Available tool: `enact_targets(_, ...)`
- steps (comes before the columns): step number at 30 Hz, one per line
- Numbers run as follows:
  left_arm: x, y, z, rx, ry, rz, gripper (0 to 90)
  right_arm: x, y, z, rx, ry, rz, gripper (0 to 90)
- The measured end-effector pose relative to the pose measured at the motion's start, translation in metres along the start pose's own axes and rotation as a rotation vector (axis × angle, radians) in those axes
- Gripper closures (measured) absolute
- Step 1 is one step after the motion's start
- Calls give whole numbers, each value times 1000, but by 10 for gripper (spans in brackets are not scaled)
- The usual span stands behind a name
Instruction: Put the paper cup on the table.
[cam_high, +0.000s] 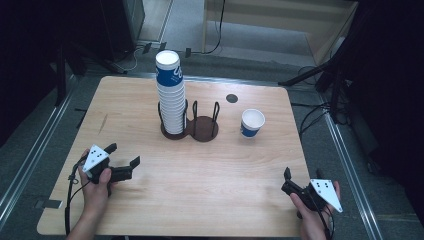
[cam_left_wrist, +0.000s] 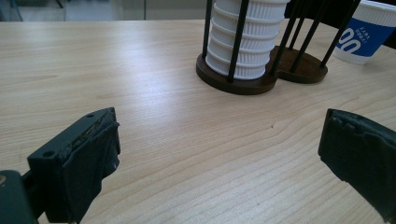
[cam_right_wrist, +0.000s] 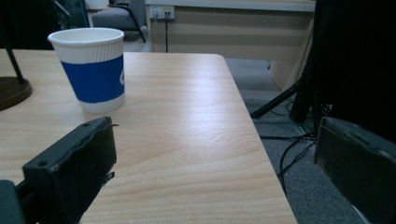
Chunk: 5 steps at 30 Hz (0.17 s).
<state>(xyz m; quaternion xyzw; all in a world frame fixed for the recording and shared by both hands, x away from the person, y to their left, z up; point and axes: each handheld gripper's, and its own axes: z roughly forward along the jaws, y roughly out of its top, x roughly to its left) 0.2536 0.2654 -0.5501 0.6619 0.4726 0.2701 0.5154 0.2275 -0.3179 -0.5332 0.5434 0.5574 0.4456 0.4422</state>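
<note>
A tall stack of white ribbed paper cups (cam_high: 169, 92), the top one blue-banded, stands in one ring of a dark brown two-ring holder (cam_high: 204, 130) at the middle back of the wooden table (cam_high: 200, 185). A single blue-and-white cup (cam_high: 252, 122) stands upright to the holder's right. My left gripper (cam_high: 123, 154) rests open near the front left, holding nothing; its view looks at the stack (cam_left_wrist: 245, 37), the holder (cam_left_wrist: 261, 79) and the cup (cam_left_wrist: 362, 32). My right gripper (cam_high: 291, 189) is open and holds nothing at the front right corner, facing the single cup (cam_right_wrist: 93, 70).
A small dark round spot (cam_high: 231, 98) marks the table behind the single cup. The table's right edge (cam_right_wrist: 261, 154) runs between the right gripper's jaws, with grey floor, cables (cam_right_wrist: 289, 158) and black stand legs (cam_high: 305, 75) beyond it.
</note>
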Motion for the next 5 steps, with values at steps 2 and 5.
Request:
enact_targets(2,0,0,0,1,0,-2,0,-1,1,1,-5,-2,8,0)
enact_targets(5,1,0,0,1,0,-5,0,-1,-1,1,1,0,12,0)
